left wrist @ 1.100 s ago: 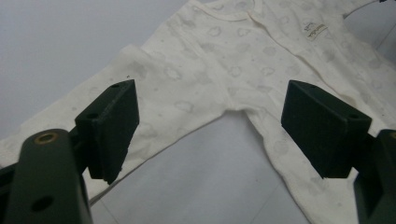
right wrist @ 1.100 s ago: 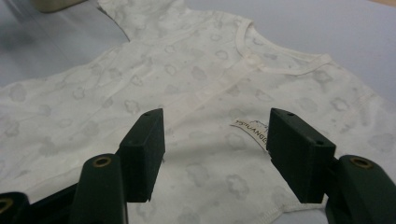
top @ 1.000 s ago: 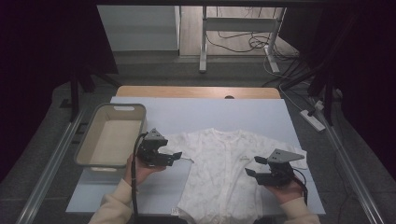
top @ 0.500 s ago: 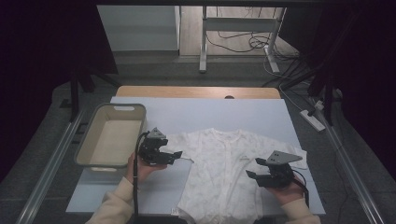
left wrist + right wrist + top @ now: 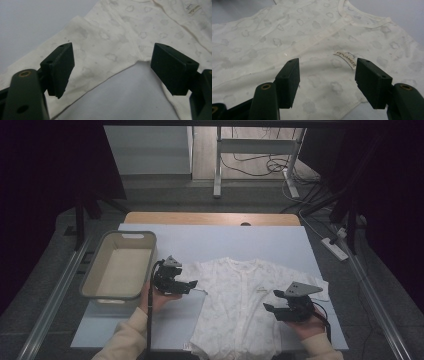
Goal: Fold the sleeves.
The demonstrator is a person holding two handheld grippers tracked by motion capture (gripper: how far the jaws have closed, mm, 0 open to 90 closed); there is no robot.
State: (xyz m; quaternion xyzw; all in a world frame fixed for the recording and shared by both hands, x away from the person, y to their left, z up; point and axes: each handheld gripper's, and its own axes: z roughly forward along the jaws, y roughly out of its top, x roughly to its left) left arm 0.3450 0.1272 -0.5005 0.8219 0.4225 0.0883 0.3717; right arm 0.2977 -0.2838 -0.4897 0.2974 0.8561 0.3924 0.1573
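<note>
A white baby garment [image 5: 235, 305] with a faint cloud print lies spread flat on the pale blue table top [image 5: 250, 240]. My left gripper [image 5: 189, 285] hovers at its left sleeve, pointing right. In the left gripper view, the open jaws of the left gripper [image 5: 112, 60] stand either side of the sleeve and underarm seam [image 5: 136, 50], with nothing pressed between them. My right gripper [image 5: 271, 302] sits at the garment's right side, pointing left. In the right gripper view, the right gripper [image 5: 327, 75] is open just above the cloth, near a small sewn label [image 5: 347, 59].
A beige plastic basket [image 5: 130, 235] stands on the table's left part, close to the left hand. Metal rails run along both table sides. A power strip [image 5: 336, 248] and cables lie on the floor at the right and beyond the table.
</note>
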